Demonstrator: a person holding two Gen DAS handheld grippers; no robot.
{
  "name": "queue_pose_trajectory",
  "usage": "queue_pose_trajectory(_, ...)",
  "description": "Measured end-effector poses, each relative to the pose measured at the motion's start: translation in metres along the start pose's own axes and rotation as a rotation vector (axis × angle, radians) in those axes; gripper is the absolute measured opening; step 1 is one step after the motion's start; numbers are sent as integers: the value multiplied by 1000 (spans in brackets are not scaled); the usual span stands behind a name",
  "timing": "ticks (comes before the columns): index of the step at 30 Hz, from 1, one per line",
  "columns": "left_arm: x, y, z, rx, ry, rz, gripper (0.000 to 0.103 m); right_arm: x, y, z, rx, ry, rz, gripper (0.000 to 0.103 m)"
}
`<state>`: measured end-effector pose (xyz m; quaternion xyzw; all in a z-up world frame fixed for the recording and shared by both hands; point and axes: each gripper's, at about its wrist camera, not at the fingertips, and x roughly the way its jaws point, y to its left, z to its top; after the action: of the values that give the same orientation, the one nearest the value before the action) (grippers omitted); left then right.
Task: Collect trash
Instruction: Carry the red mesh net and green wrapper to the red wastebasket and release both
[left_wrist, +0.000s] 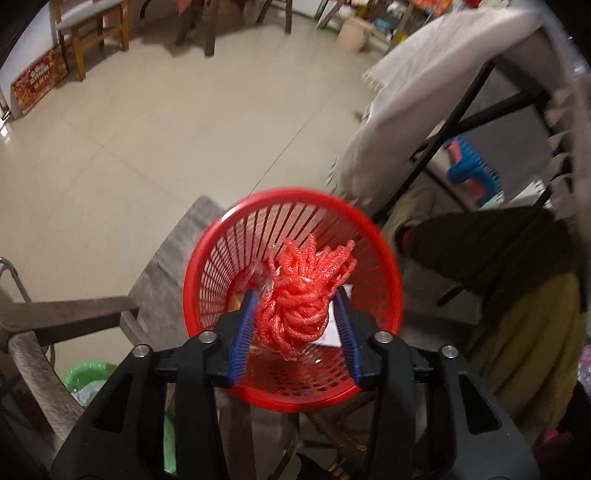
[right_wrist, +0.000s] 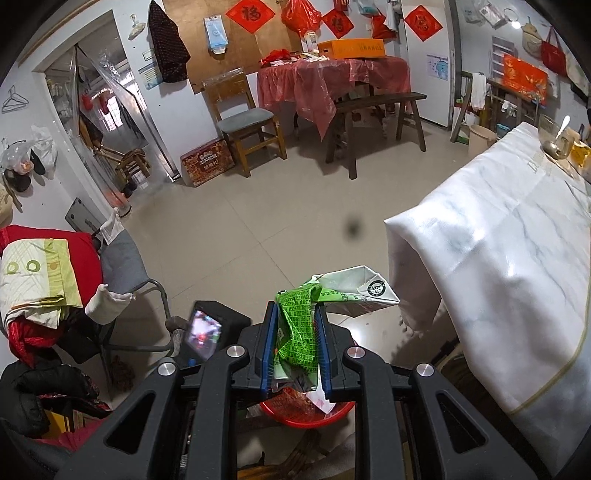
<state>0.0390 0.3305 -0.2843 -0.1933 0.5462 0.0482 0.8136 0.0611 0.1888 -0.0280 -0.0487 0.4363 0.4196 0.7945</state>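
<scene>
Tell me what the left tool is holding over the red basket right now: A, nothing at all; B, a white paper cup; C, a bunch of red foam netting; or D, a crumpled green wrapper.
C: in the left wrist view, the left tool is clamped on the red foam netting, right above the open red basket.

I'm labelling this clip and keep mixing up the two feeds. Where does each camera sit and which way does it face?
Left wrist: on the left gripper, looking down into the red basket; its blue-padded fingers hold a red mesh net.
Right wrist: on the right gripper, facing out across the room towards the red-covered table; its fingers clamp a green wrapper.
Shared: the red basket, seen at the bottom edge of the right view, and the white-covered table.
</scene>
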Motion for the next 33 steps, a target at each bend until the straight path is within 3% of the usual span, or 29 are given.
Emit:
queue_pose_trajectory(6,2,2,2,-19,16,48,74,3,-2,-5,-2,14,4,20)
queue_pose_trajectory(9,-12,6,7,-24,-20,74,78,11,-4,-12,-4,40,9,20)
queue_pose_trajectory(13,-49,16,18,-47,-129,140,87,35,0,-21,-11,106,29,20)
queue_pose_trajectory(20,-83,42,23,-108,-237,234,90,88,11,-43,-45,242,39,20)
queue_pose_trajectory(26,-78,52,21,-131,-229,247,90,141,13,-57,-57,359,38,21)
queue_pose_trajectory(29,-79,49,19,-130,-227,238,90,162,5,-62,-46,405,26,47)
queue_pose_trajectory(33,-80,45,18,-117,-231,237,90,164,1,-64,-53,407,-7,46)
